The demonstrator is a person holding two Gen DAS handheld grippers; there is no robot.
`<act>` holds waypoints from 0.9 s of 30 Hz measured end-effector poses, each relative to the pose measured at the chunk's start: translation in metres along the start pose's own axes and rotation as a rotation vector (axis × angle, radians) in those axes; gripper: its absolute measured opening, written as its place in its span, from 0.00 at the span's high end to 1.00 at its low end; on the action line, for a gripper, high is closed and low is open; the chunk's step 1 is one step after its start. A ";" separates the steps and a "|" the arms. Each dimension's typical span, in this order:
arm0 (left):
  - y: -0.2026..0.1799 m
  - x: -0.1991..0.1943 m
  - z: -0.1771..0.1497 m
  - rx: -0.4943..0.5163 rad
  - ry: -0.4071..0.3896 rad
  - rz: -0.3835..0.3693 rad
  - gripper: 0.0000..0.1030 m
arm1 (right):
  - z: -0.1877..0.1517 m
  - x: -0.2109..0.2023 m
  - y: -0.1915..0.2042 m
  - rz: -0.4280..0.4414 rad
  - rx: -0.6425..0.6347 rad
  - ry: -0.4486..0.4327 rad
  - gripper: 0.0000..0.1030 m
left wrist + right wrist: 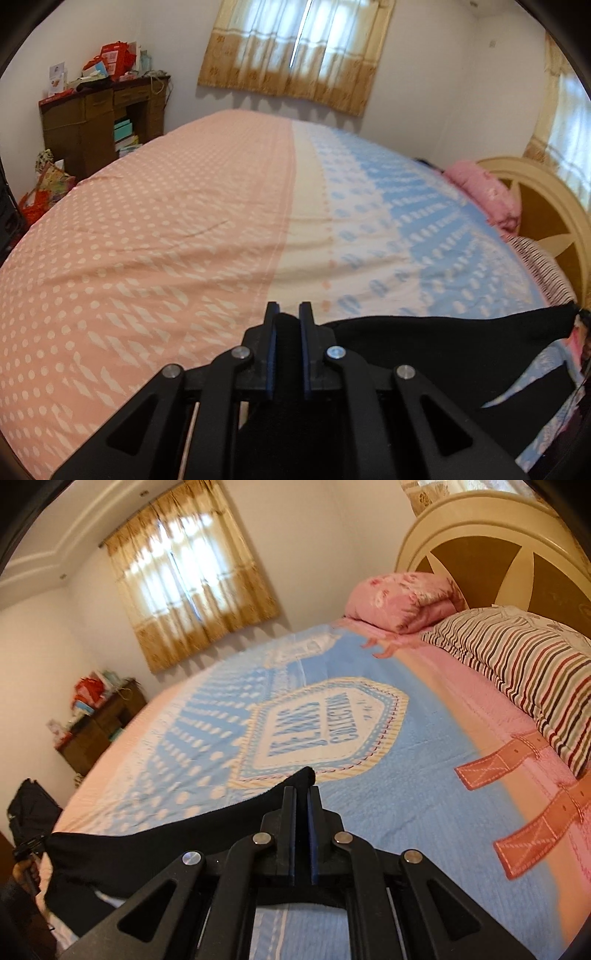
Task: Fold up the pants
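- Both my grippers pinch the black pants [461, 350]: left gripper [289, 314], right gripper [302, 794].
- Pants stretched between them, long axis gripper-to-gripper, above the bed [184, 221] near edge.
- Neither hand nearer; lay down evenly.

The pants [443, 350] hang stretched between the left gripper [289, 310] and right gripper [303, 794], over the bed's [166, 221] near edge. Two pillows [517, 664] lie at the headboard [480, 528], right; a desk [92, 122] stands far left
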State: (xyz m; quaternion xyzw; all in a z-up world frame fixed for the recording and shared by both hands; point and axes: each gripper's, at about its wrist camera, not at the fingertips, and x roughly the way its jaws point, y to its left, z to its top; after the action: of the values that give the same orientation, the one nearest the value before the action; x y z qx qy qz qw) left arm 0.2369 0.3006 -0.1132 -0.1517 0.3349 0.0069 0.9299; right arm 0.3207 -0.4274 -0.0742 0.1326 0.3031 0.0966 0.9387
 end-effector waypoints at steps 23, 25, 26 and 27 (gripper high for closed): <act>0.028 -0.087 -0.084 -0.095 -0.082 -0.138 0.90 | -0.117 -0.108 -0.057 0.096 0.037 0.010 0.96; 0.029 -0.087 -0.090 -0.093 -0.074 -0.148 0.90 | -0.124 -0.107 -0.060 0.080 0.034 0.039 0.96; 0.029 -0.087 -0.096 -0.090 -0.067 -0.156 0.90 | -0.127 -0.107 -0.063 0.074 0.038 0.051 0.96; 0.029 -0.088 -0.100 -0.085 -0.063 -0.163 0.90 | -0.129 -0.106 -0.064 0.064 0.038 0.060 0.96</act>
State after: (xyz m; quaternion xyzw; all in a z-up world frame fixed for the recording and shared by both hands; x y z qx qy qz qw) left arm 0.1034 0.3078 -0.1395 -0.2176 0.2913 -0.0498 0.9302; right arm 0.1659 -0.4914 -0.1374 0.1571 0.3287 0.1248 0.9229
